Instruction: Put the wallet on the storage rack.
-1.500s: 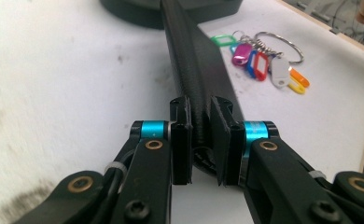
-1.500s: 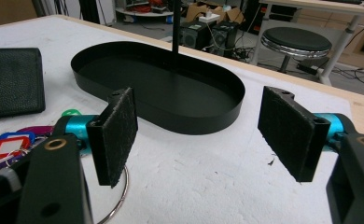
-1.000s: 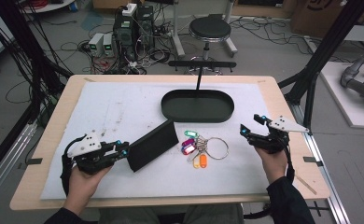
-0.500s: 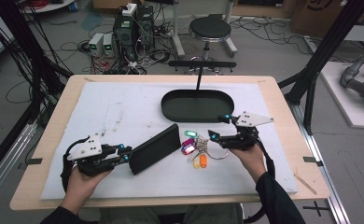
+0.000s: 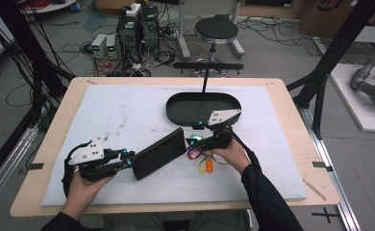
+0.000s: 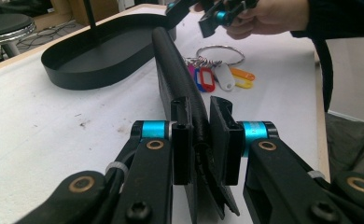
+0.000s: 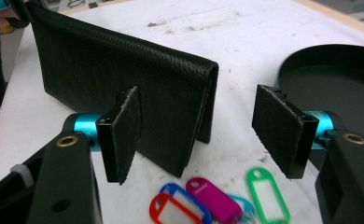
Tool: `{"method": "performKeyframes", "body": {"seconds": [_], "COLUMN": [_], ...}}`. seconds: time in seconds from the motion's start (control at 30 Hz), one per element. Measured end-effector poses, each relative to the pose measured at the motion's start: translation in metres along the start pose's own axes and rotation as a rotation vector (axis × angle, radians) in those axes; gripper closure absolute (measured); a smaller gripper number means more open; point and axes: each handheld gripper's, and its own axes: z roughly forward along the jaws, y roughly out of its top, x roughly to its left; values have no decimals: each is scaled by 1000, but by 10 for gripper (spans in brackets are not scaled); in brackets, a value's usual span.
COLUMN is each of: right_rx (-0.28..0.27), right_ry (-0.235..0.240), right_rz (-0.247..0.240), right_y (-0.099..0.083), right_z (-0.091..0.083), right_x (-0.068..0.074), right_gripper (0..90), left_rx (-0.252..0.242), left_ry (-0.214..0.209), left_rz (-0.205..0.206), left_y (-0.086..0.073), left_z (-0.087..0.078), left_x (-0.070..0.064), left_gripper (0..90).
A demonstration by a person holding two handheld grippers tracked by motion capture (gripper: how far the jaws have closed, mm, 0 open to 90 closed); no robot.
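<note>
A long black leather wallet (image 5: 159, 153) (image 6: 178, 79) (image 7: 119, 88) stands on edge on the white mat. My left gripper (image 5: 126, 159) (image 6: 201, 140) is shut on its near end. My right gripper (image 5: 193, 140) (image 7: 199, 135) is open, hovering just past the wallet's far end and above a key ring (image 5: 201, 157) (image 6: 220, 77) with coloured tags (image 7: 213, 196). The wallet's end corner sits between the right jaws without touching them.
A black oval tray (image 5: 176, 110) (image 6: 101, 65) (image 7: 353, 60) on a thin stand lies beyond the wallet, close behind the right gripper. White mat (image 5: 118, 115) covers most of the wooden table (image 5: 291, 115). A stool (image 5: 217, 31) and cables are on the floor past the far edge.
My right gripper has moved left from the mat's right side to over the key ring, near the wallet's far end. The left gripper has kept its hold; the wallet has turned slightly.
</note>
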Motion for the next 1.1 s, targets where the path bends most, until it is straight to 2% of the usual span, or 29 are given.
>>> {"method": "performKeyframes", "body": {"seconds": [0.1,0.23,0.37,0.4,0.47,0.5,0.53,0.57,0.7,0.8,0.87,0.93,0.97,1.07,1.1], "right_rx": [41,28,52,62,64,72,72,82,81,47,43,56,51,46,48], "right_ry": [45,59,77,110,98,67,67,64,45,11,7,-18,-27,-25,-24], "right_rz": [14,0,16,-3,-20,-46,-46,-51,-65,-76,-83,-98,-115,-111,-123], "right_y": [7,9,4,2,3,4,4,5,7,9,8,3,0,-5,-9], "right_z": [15,22,32,36,37,35,35,31,23,6,3,-2,-4,-6,-9], "right_x": [-5,-6,-11,-11,-9,-7,-7,-8,-6,-2,0,4,5,7,10], "right_gripper": [320,342,392,519,528,602,602,651,691,729,736,755,758,762,766], "left_rx": [1,1,-1,-1,0,4,4,0,-8,-17,-6,2,-12,-18,-36], "left_ry": [0,0,0,2,6,13,13,16,23,29,33,33,28,30,16], "left_rz": [1,3,2,0,-1,-2,-2,-5,-4,-6,-11,-17,-31,-39,-68], "left_y": [-1,-1,-2,-2,-2,-2,-2,-2,1,4,3,1,0,-1,-4], "left_z": [0,0,0,0,0,-1,-1,0,1,4,7,11,13,14,16], "left_x": [1,1,2,3,3,4,4,4,6,9,11,13,15,15,16], "left_gripper": [791,790,790,789,789,789,789,789,787,783,783,778,777,765,722]}}
